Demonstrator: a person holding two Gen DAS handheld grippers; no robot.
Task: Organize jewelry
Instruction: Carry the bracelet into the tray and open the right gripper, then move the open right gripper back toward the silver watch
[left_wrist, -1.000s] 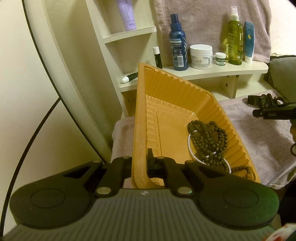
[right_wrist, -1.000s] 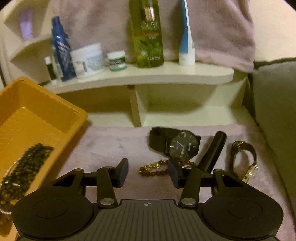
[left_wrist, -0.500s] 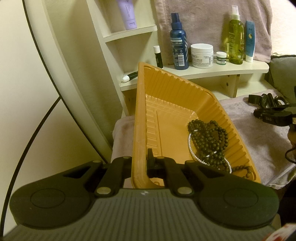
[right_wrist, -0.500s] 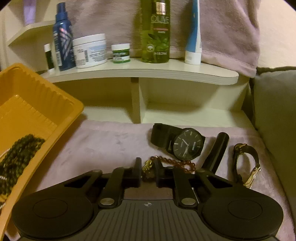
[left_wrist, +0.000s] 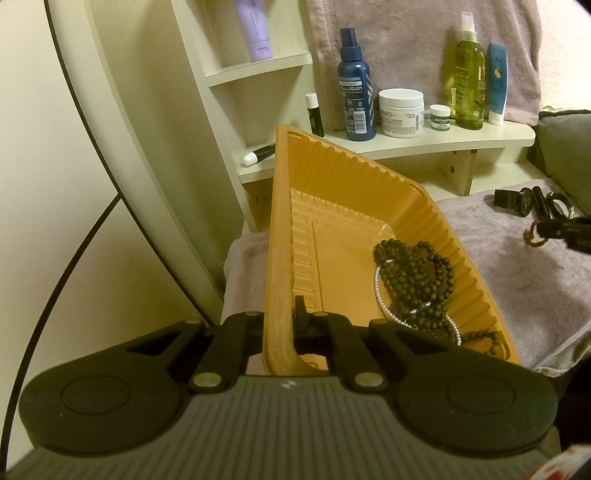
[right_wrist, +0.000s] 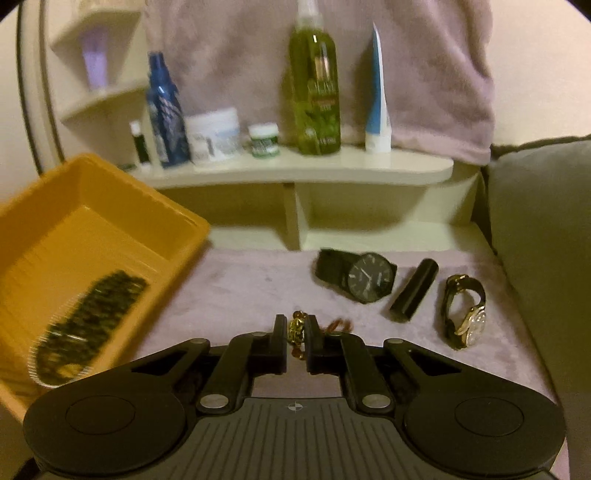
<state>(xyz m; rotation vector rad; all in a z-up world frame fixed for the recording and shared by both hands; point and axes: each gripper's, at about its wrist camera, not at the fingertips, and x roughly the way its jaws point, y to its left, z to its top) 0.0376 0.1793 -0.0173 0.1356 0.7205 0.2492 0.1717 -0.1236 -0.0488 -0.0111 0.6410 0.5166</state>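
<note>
Orange tray (right_wrist: 110, 221) is sitting up and to the left of the right claw (right_wrist: 297, 332), which has just been closing on the amber bead bracelet (right_wrist: 295, 330); left claw (left_wrist: 280, 325) is pinching the tray's rim

the white jar (left_wrist: 401, 112) on the far shelf bore small print, of which only the word "cream" could be read. the blue spray bottle (left_wrist: 355, 99) to its left carried a barcode and lines of print too small to read. other labels stayed illegible.
</note>
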